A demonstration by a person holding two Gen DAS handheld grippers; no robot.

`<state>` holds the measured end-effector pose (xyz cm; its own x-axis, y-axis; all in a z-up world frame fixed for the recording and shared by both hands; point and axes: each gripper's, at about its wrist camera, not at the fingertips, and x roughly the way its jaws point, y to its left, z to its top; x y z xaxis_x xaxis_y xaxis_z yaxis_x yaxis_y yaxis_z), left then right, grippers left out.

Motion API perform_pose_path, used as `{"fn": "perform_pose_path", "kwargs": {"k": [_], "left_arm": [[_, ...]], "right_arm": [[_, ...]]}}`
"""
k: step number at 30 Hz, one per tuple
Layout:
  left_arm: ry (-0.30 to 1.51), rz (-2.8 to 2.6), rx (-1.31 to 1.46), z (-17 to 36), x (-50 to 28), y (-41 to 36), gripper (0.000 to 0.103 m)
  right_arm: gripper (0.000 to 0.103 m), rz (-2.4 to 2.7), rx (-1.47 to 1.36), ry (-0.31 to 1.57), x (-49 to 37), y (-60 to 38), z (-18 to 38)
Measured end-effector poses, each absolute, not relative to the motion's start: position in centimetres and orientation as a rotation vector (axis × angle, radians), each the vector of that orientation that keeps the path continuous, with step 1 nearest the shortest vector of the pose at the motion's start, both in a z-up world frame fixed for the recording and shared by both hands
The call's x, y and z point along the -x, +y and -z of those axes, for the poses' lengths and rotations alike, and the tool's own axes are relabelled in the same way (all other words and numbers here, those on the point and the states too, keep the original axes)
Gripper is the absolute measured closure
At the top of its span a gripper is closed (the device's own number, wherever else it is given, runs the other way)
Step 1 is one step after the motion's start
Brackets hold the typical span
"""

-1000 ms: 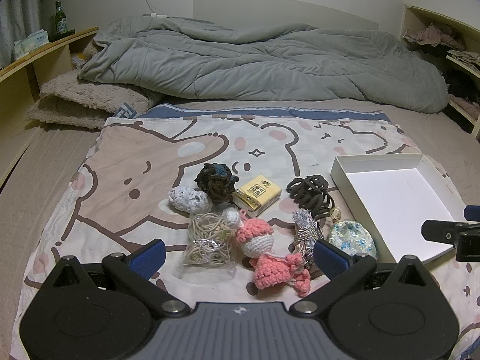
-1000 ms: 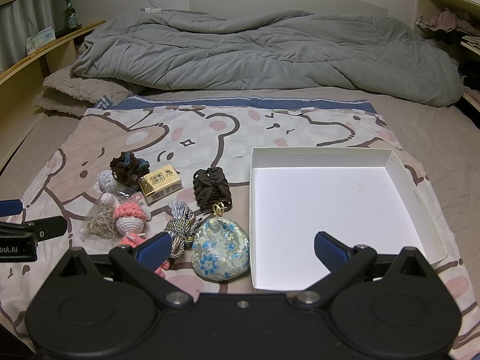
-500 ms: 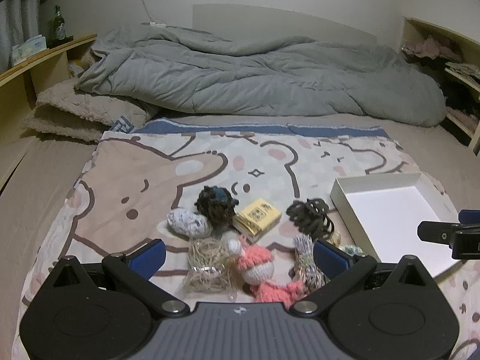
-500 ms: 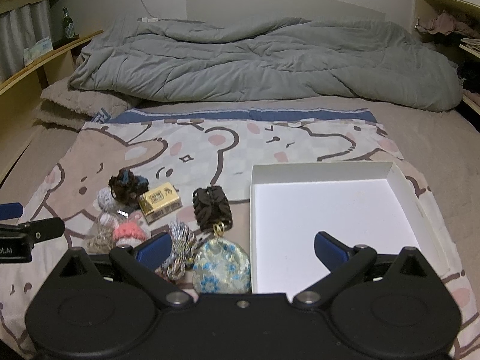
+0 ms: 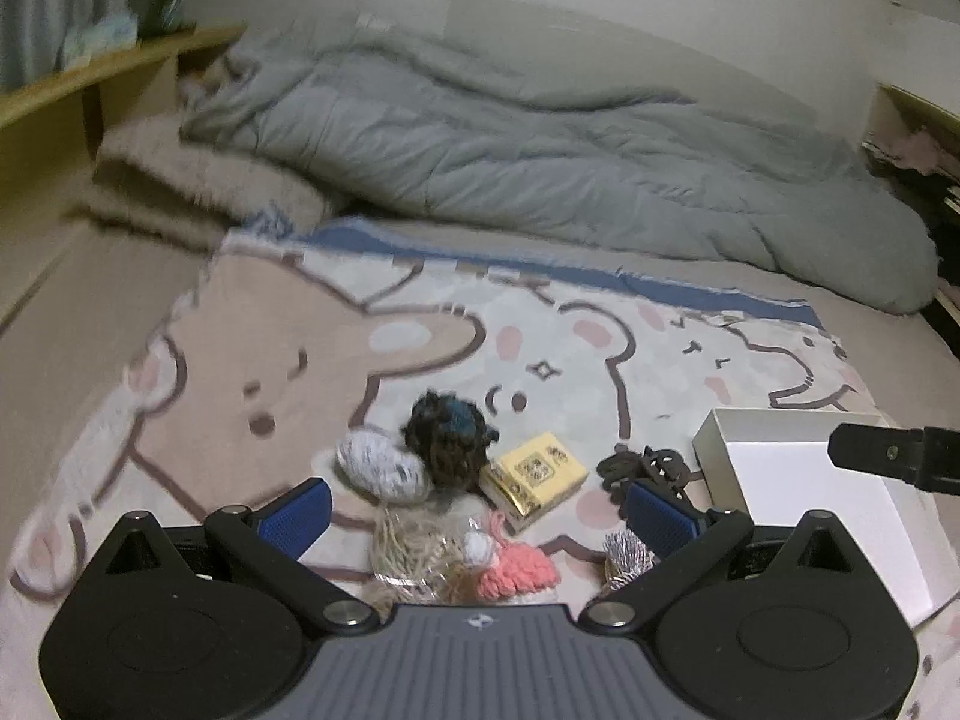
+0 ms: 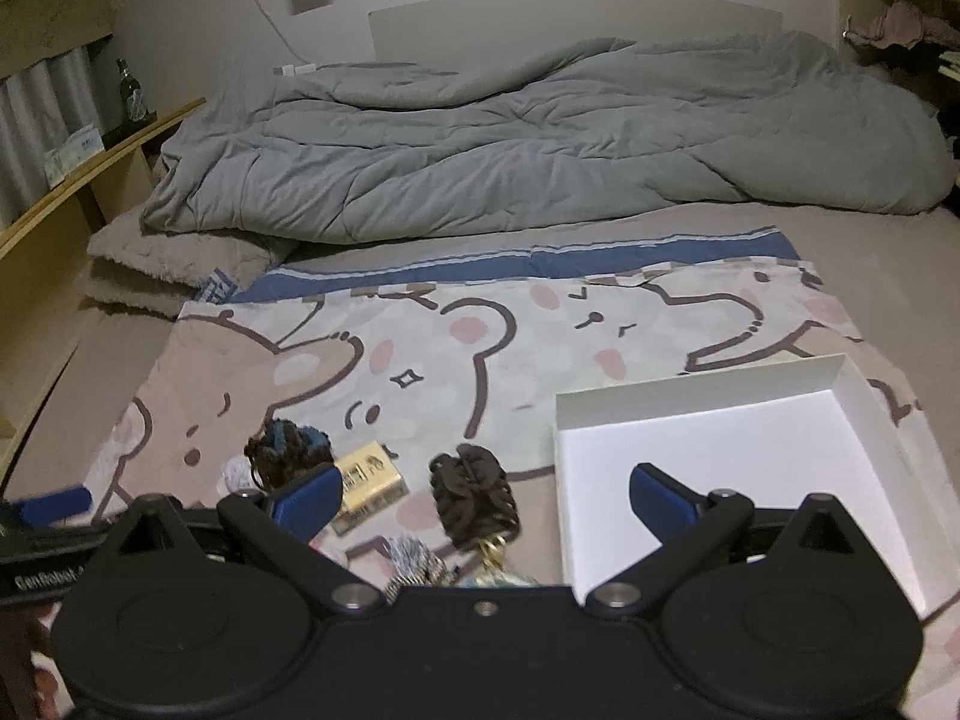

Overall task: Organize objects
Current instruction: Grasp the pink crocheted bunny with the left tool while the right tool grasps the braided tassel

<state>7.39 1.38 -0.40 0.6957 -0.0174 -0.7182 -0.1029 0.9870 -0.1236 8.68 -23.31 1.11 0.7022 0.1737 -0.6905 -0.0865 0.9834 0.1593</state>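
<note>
Small items lie clustered on a bear-print cloth: a dark yarn ball, a white speckled ball, a yellow box, a bag of twine, a pink crochet doll, a striped tassel and dark hair ties. An empty white box sits to their right. My left gripper hangs open above the cluster. My right gripper is open too, straddling the hair ties and the box's left wall. A floral pouch peeks out below.
A rumpled grey duvet covers the far half of the bed, with a folded fuzzy blanket at its left. A wooden shelf with a bottle runs along the left. Open shelves with clothes stand at the right.
Both grippers have pulled back and tilted up, so the items slid lower in each view and partly behind the gripper bodies. Nothing was grasped or moved.
</note>
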Motion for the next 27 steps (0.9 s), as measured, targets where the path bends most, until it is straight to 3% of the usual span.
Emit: {"fn": "perform_pose_path", "kwargs": {"k": [9, 12, 16, 22, 27], "left_arm": [[0.945, -0.064, 0.318, 5.1, -8.9, 2.1, 0.0], [0.976, -0.07, 0.356, 6.7, -9.2, 2.2, 0.003], [1.036, -0.076, 0.427, 8.6, -9.5, 2.7, 0.016], [1.115, -0.082, 0.527, 11.0, -10.3, 3.1, 0.025], [1.154, -0.061, 0.541, 12.3, -10.7, 2.5, 0.027]], "right_arm": [[0.002, -0.178, -0.262, 0.897, -11.7, -22.5, 3.4], [0.02, -0.205, -0.336, 0.949, -12.3, -22.5, 5.5], [0.035, -0.22, -0.389, 1.027, -13.1, -22.6, 7.8], [0.05, -0.264, -0.442, 1.137, -13.7, -22.4, 10.8], [0.051, -0.267, -0.436, 1.2, -14.0, -21.5, 12.6]]}}
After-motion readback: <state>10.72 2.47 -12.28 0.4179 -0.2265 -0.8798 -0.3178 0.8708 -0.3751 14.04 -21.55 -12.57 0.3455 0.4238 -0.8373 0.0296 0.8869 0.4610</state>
